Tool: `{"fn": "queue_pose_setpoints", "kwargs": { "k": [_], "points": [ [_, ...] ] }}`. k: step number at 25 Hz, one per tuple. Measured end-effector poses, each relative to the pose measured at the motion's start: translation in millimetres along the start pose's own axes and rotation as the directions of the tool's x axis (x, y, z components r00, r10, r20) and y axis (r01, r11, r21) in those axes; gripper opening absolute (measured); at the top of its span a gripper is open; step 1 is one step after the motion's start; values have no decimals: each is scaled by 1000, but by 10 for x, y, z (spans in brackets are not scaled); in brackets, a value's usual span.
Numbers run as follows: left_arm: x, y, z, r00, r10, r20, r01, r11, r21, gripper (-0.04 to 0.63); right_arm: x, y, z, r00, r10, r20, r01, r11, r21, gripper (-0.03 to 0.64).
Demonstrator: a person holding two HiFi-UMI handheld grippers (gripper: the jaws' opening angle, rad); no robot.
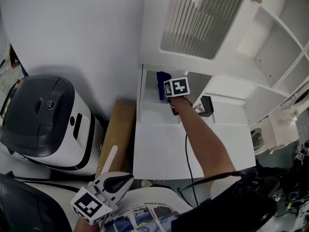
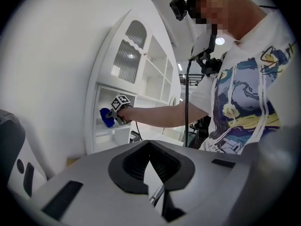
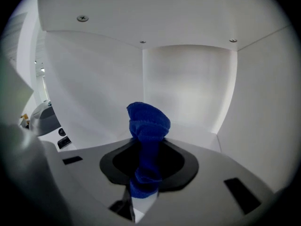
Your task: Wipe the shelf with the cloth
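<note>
Clenched on the blue cloth [image 3: 148, 121], the right tool [image 3: 146, 166] sat inside the shelf [image 1: 153, 109], cloth aimed at its far wall (the left tool [image 2: 150, 173], closed on nothing, hung well apart).

White shelf unit [image 1: 270, 47] flush against a plain white wall [image 1: 72, 28], split into open bays, with a ribbed-glass door [image 1: 200, 18] up top. Down in the lower left bay, a plain white shelf board [image 3: 202, 134] with a bunched blue cloth [image 3: 148, 121] right over it; touching or just above, can't tell. Out front, a wide flat white ledge [image 1: 164, 149] along the base of the bays. Sitting on that ledge toward the back, just right of the bay, one small black box [image 1: 206, 105].
</note>
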State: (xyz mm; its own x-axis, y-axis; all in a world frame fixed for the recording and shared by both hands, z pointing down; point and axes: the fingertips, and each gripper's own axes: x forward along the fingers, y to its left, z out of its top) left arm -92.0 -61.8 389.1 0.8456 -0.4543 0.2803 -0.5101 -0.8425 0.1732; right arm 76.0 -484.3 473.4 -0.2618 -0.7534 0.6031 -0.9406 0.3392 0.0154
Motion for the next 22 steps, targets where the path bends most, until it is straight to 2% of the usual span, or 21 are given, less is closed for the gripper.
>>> {"fn": "queue_pose_setpoints", "kwargs": {
  "k": [4,8,17,22],
  "points": [
    [11,-78,8,1000,-16,-7,16,1000,5,12,84,408,20,996,88,1,-88,996,10,107],
    [-34,-78,6,1000,-7,-7,7,1000,-5,12,195,598,-40,993,109,-35,-109,994,-12,107],
    [-70,-40,14,1000,-5,-7,4,999,-33,12,184,26,-246,996,-46,-83,40,997,-65,107],
    [-34,-53,29,999,-35,-3,35,999,-23,12,-17,-446,-410,985,-143,-93,140,990,-33,107]
  ]
}}
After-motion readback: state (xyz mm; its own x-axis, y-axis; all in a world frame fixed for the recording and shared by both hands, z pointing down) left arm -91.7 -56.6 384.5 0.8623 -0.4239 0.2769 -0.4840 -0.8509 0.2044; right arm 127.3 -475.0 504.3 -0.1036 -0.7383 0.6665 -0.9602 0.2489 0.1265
